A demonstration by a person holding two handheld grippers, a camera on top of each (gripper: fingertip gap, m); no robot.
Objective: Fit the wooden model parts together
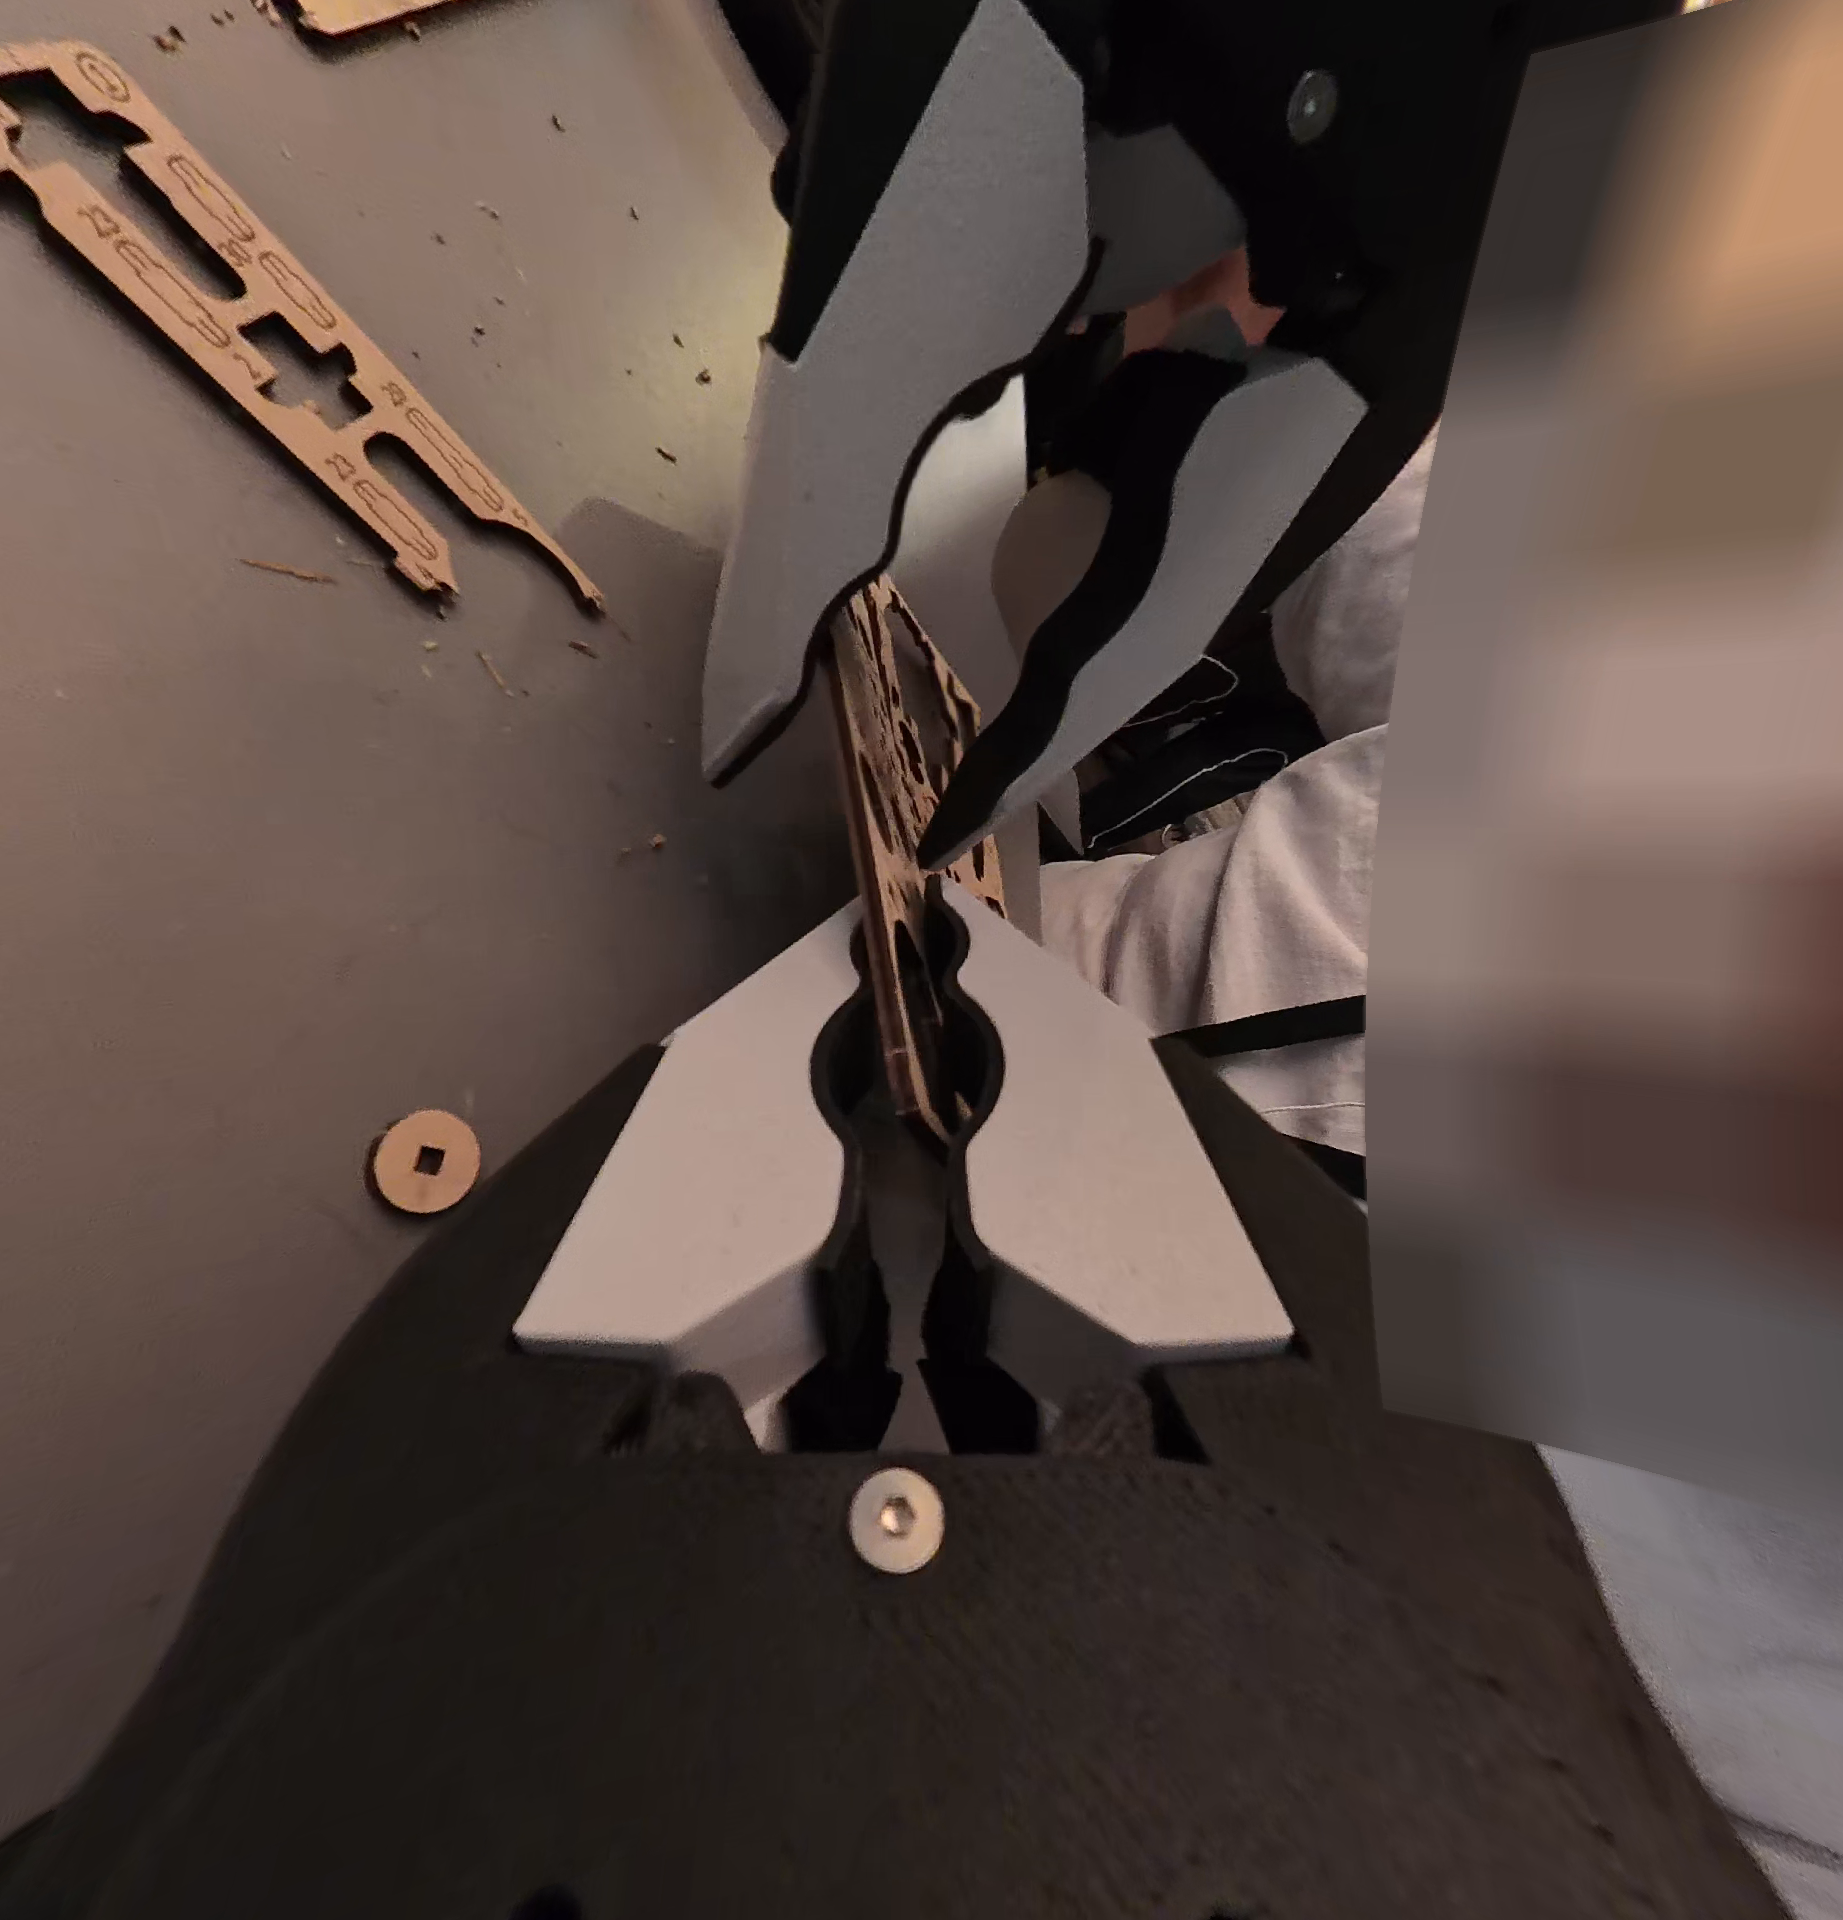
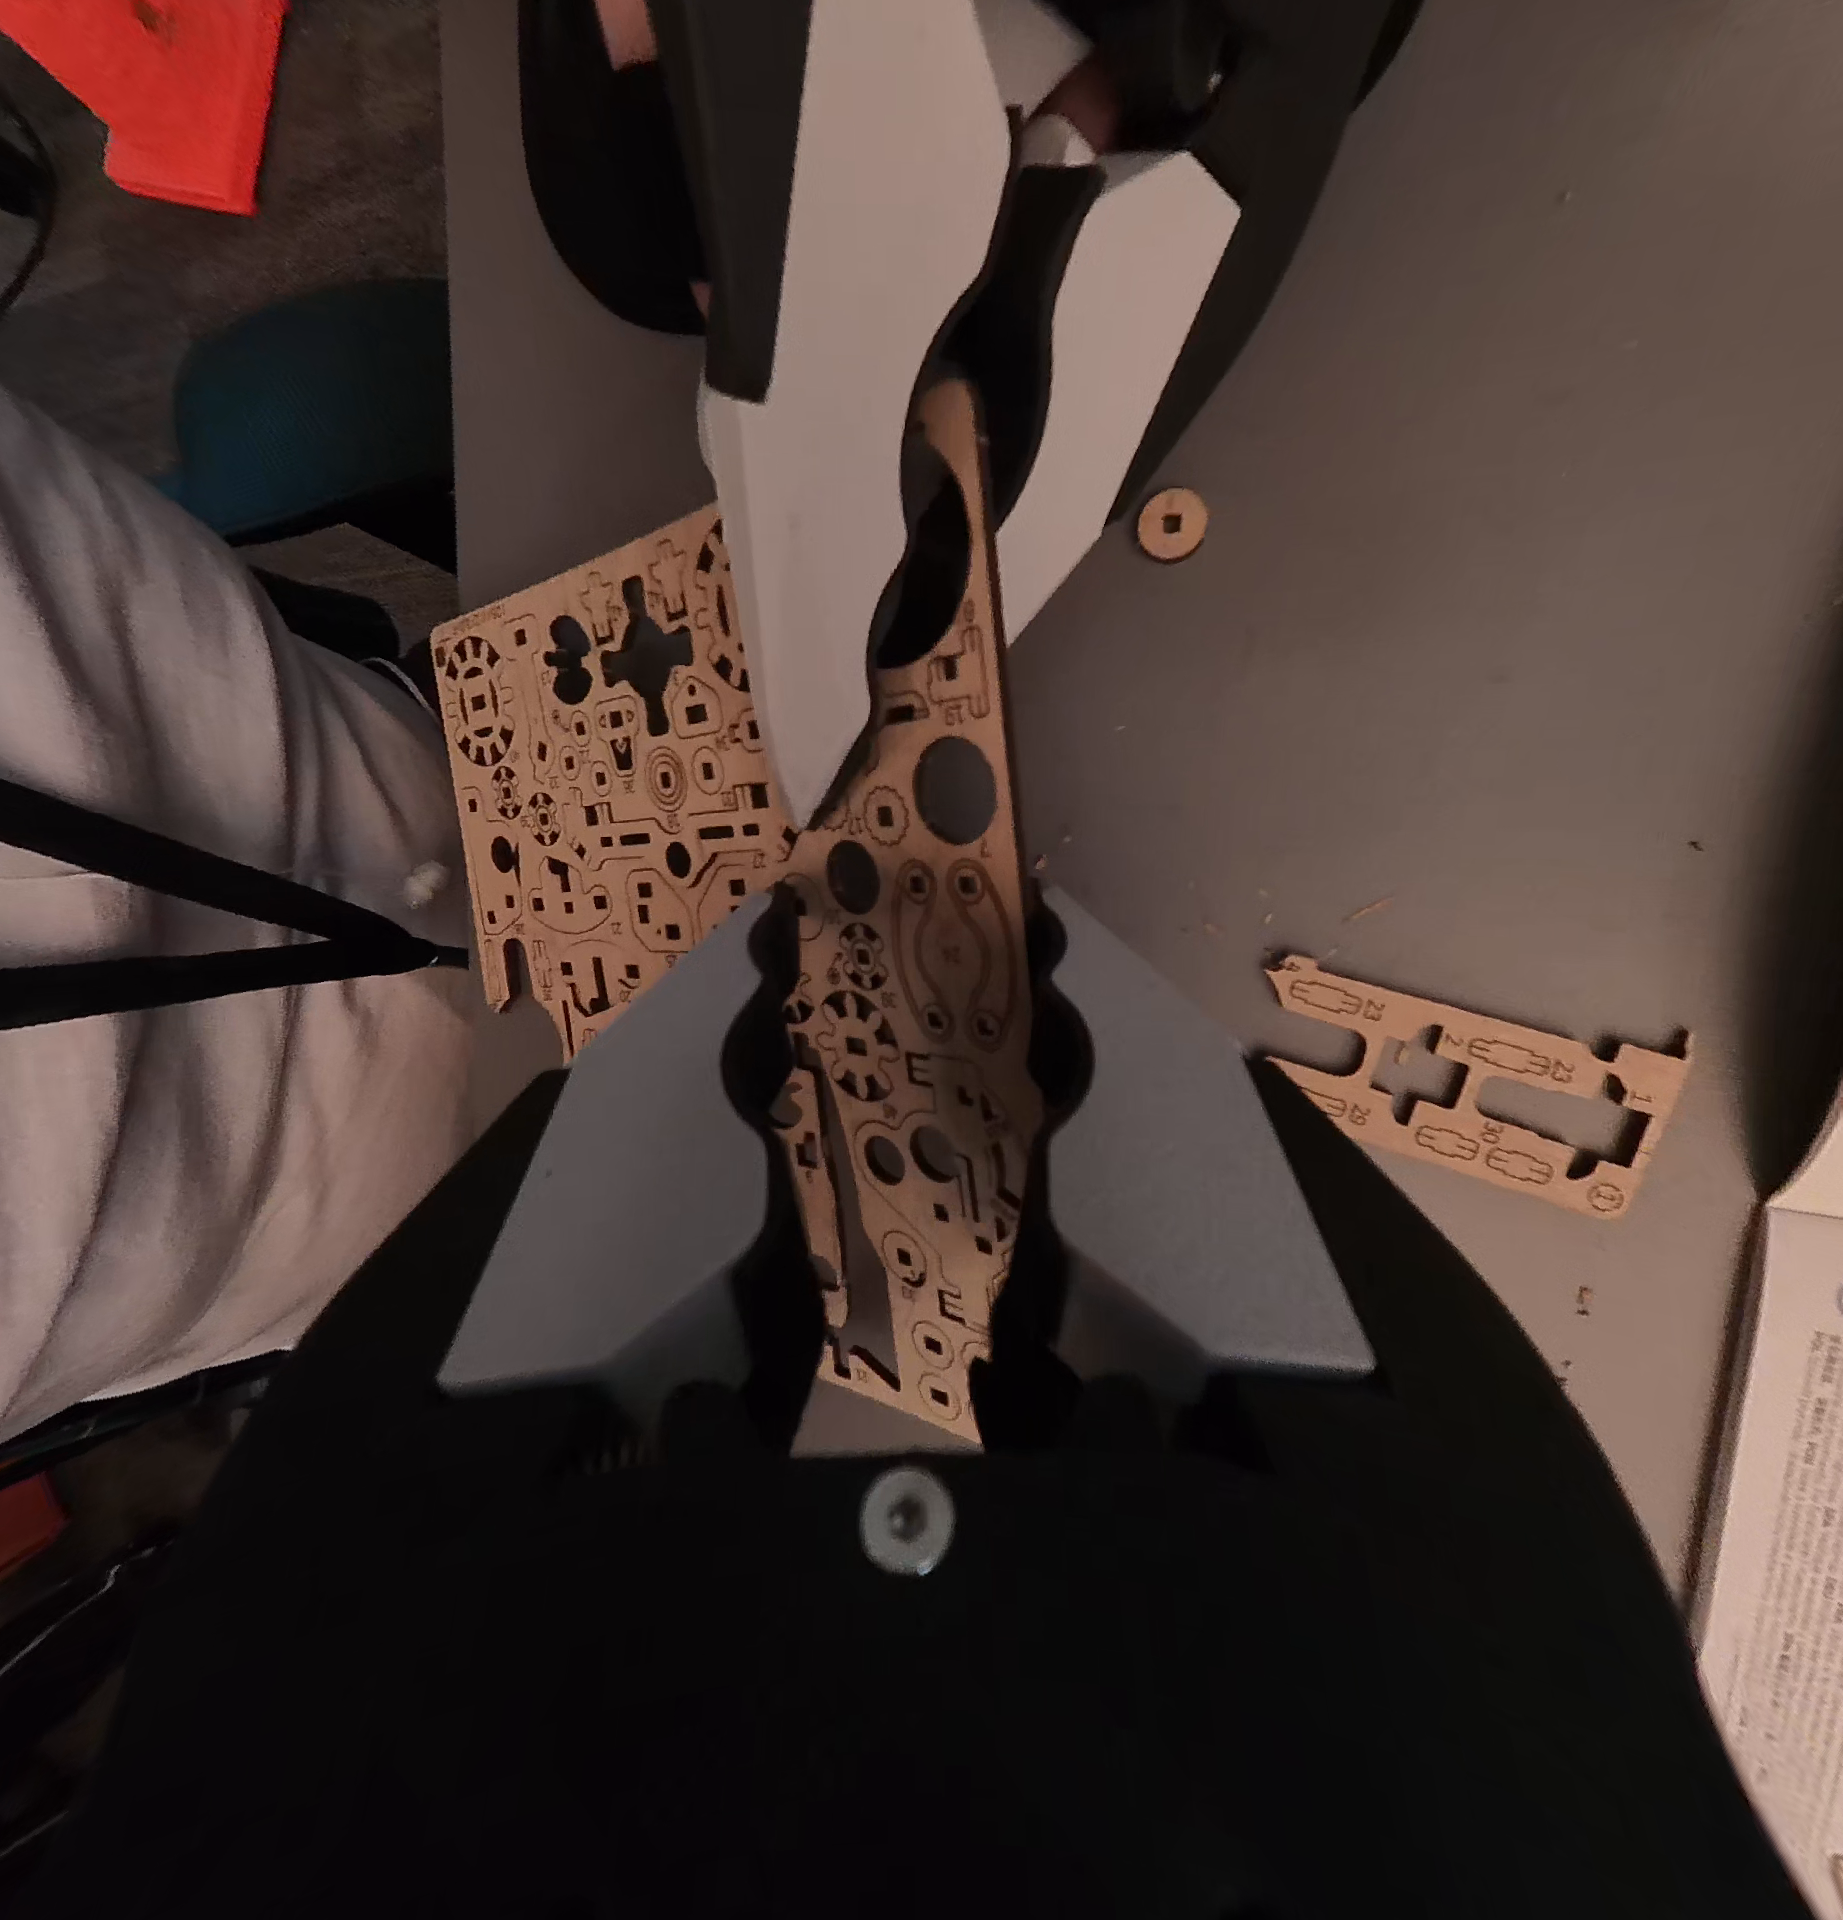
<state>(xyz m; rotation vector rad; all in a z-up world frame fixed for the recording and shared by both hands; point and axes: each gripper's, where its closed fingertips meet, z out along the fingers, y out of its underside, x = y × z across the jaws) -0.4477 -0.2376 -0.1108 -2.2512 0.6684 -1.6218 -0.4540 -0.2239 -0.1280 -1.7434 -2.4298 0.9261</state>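
The left tongs (image 1: 901, 997) are clenched on the lower edge of a laser-cut wooden sheet (image 1: 901, 790), which the left wrist view shows almost edge-on, standing up between the fingers. In that view the right tongs (image 1: 855, 800) reach in from above with their fingers spread to either side of the sheet; one dark fingertip (image 1: 943, 842) touches its face.

The right wrist view shows the sheet (image 2: 948, 935) face-on, its cut-out holes and engraved shapes plain. It runs down between the spread fingers of the right tongs (image 2: 912, 987), which are not clamped on it, and up into the left tongs (image 2: 875, 665), which come in from the top.

Only the right wrist view shows a second sheet (image 2: 584, 790) lying over the near edge of the grey bench (image 2: 1468, 520), and a white box (image 2: 1800, 1507) at the right.

Both views show a punched-out strip (image 1: 262, 343) (image 2: 1488, 1112) and a small wooden disc (image 1: 425, 1161) (image 2: 1175, 523) lying on the bench (image 1: 273, 831).
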